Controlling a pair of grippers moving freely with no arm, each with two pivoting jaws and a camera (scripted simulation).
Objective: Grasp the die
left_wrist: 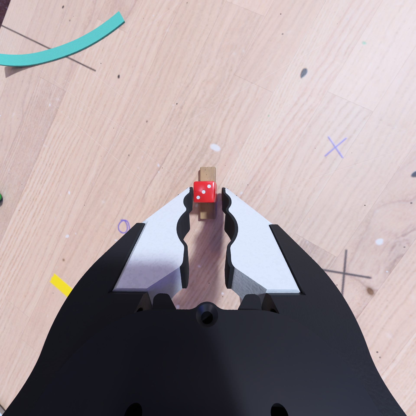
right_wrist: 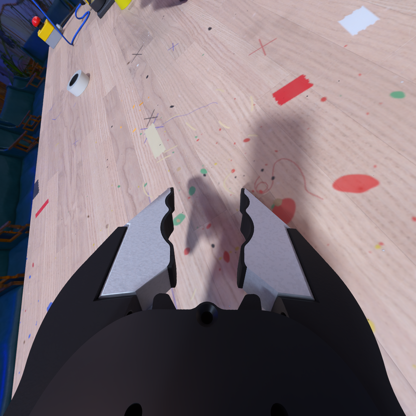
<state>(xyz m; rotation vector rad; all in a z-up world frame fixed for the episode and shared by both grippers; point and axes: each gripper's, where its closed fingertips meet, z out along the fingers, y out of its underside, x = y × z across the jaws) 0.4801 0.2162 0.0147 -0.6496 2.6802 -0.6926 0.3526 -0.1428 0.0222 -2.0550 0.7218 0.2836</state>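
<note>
A red die (left_wrist: 204,192) with white pips, three on its top face, rests on a small cork-coloured block (left_wrist: 207,173) on the wooden table, in the left wrist view. My left gripper (left_wrist: 207,194) is open and looks down on it, the die lying between the two fingertips, close to the left one with a small gap to the right one. My right gripper (right_wrist: 207,195) is open and empty above the paint-spattered table. The die does not show in the right wrist view.
A curved teal strip (left_wrist: 65,47) lies at the far left and a yellow strip (left_wrist: 59,284) near the left finger. In the right wrist view a white tape roll (right_wrist: 77,82) and a yellow-grey button box (right_wrist: 48,33) with a blue cable sit near the table's left edge.
</note>
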